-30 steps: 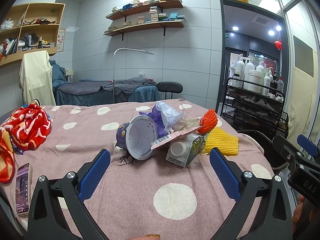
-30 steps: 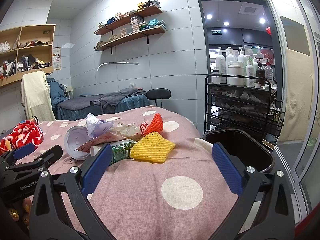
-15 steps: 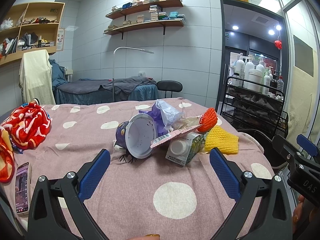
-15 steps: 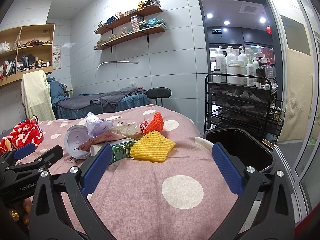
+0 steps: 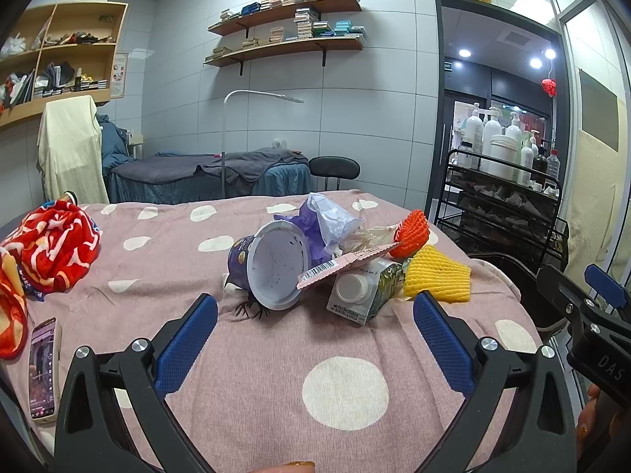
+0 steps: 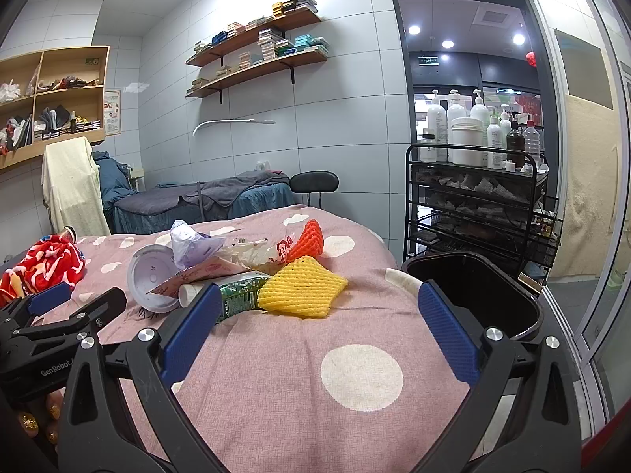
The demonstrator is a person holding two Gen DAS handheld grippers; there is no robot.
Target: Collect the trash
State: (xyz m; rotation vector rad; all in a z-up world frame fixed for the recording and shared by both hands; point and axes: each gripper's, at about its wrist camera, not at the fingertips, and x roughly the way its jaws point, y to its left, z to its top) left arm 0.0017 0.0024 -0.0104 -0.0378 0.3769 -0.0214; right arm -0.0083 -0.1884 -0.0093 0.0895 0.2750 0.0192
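Note:
A heap of trash lies on the pink polka-dot bed cover: a tipped purple cup, a pink barcoded strip, a green carton with white cap, yellow foam netting, orange foam netting and a crumpled lilac bag. My left gripper is open, just short of the cup and carton. My right gripper is open too, with the yellow netting just beyond its fingers. A black bin stands off the bed's right edge.
A red patterned cloth and a phone lie at the left of the bed. A black wire trolley with bottles stands behind the bin. A massage bed and black stool are at the back.
Both grippers have barely shifted; the trash heap and bin look the same as before.

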